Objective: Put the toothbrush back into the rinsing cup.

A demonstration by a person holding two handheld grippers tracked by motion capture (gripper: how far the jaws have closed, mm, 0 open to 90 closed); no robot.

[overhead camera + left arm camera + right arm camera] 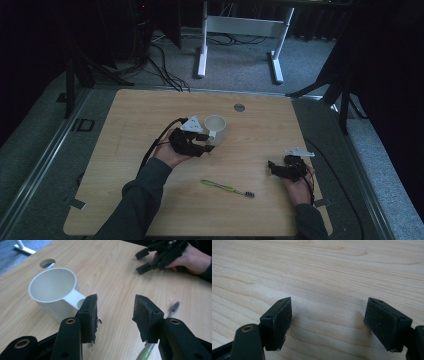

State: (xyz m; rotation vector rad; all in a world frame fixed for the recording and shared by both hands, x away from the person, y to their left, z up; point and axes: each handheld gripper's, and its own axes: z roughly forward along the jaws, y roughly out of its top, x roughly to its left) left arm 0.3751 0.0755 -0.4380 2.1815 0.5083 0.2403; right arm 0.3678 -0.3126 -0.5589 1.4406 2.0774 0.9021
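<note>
A white cup [215,128] stands upright just past the middle of the wooden bench [150,115], its mouth facing up; its flat handle [75,298] sticks out level from the rim, pointing toward about 6 o'clock in the high view, back at the person's side. The left gripper [205,142] lies at roughly 8 o'clock of the cup, near it, held in the person's left hand [167,152]; in the left gripper view its jaws stand apart with bare wood between them, the left pad [90,315] just beside the end of the handle, though whether it touches I cannot tell; nothing is gripped. A green toothbrush [227,188] lies flat at about 5 o'clock of the cup, well apart from it; its long axis runs nearly left to right across the bench, with the dark bristle head at the right end. The right gripper [274,167] rests near the bench's right edge, at about 3 o'clock of the toothbrush; in the right gripper view its jaws are spread wide over bare wood, holding nothing.
</note>
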